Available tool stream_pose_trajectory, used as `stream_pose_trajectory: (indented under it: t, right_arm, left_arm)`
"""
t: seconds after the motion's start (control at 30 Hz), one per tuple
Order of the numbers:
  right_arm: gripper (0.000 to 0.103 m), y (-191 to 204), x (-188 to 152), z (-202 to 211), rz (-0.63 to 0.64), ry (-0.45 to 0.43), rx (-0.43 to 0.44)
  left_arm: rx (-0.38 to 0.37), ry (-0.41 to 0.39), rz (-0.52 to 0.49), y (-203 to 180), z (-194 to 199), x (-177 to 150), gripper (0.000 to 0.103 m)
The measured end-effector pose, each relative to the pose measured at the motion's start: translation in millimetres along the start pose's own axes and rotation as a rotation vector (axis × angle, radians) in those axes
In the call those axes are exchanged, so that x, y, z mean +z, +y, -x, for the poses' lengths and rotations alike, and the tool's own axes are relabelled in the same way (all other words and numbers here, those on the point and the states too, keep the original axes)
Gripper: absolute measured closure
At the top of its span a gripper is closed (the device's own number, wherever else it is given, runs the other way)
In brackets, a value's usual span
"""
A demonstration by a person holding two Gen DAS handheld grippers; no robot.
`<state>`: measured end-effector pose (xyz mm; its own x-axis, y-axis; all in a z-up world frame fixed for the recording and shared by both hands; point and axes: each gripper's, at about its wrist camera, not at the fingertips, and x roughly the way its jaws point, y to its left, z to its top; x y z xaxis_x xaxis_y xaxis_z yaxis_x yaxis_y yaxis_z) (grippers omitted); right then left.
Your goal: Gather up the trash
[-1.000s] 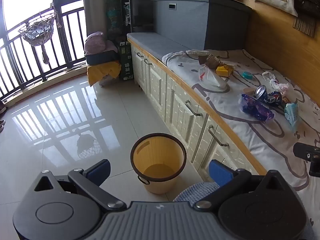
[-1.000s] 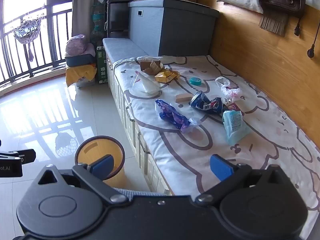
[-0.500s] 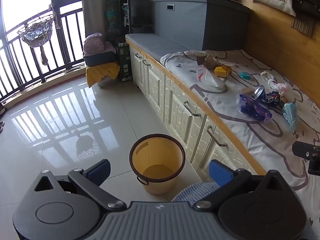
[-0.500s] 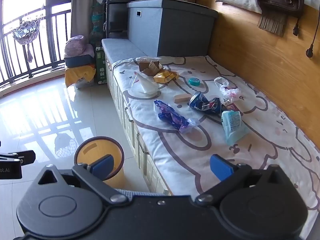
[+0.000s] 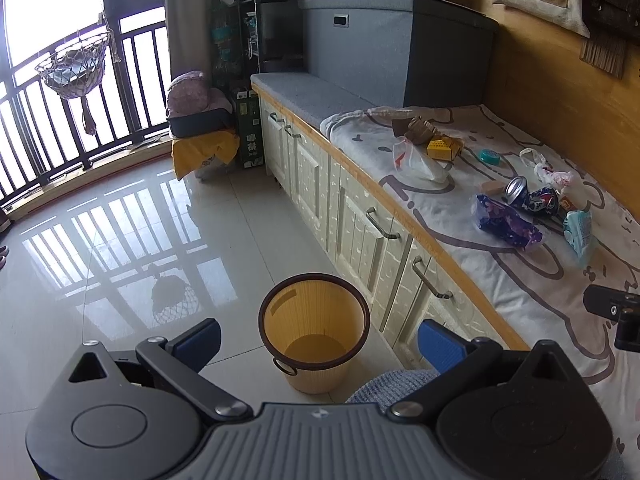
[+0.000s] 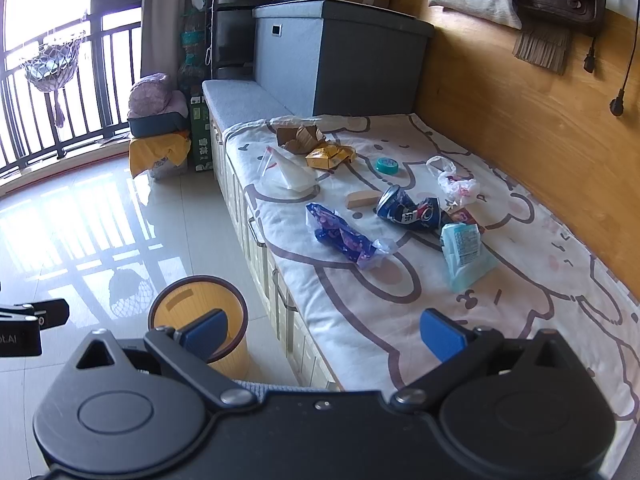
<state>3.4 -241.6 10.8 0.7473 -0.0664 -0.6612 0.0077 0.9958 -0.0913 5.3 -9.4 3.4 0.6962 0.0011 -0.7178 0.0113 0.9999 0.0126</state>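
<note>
I held my left gripper (image 5: 318, 340) above the tiled floor with its jaws spread wide and nothing between the blue pads (image 5: 200, 338). The yellow waste bin (image 5: 314, 346) stood upright on the floor directly ahead of it, just beside the cream cabinet fronts (image 5: 360, 220), and appeared to hold nothing.

I held my right gripper (image 6: 324, 336) over the near end of the printed blanket (image 6: 360, 312), likewise fully open and holding nothing. Its left pad (image 6: 206, 334) overlapped the bin (image 6: 198, 312) in the right wrist view.

The trash lay scattered on the blanket, well apart from both grippers:
- a purple snack wrapper (image 6: 344, 236), nearest the cabinet edge;
- a crushed blue can (image 6: 408, 210), on its side, just beyond the wrapper;
- a pale blue tissue packet (image 6: 464, 254), beside the can;
- a small wooden block (image 6: 362, 199), touching nothing;
- a clear plastic bag (image 6: 286, 172);
- a yellow carton (image 6: 330, 156), with crumpled brown cardboard (image 6: 300, 136) just behind it;
- a teal lid (image 6: 387, 165);
- a white plastic bag (image 6: 456, 184), nearest the wooden wall.
</note>
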Motion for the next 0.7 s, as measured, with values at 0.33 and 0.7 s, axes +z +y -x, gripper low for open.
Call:
stream_pose_trajectory:
  t: [0.33, 0.7]
  right_arm:
    - [0.0, -0.8, 0.6, 2.5, -0.001, -0.002, 0.0]
    - [0.0, -1.4, 0.7, 3.0, -0.001, -0.003, 0.001]
  left_arm:
    - [-0.001, -0.008, -0.003, 3.3, 3.8, 1.9, 0.0]
    - [-0.001, -0.009, -0.003, 3.1, 4.9, 0.7, 0.0]
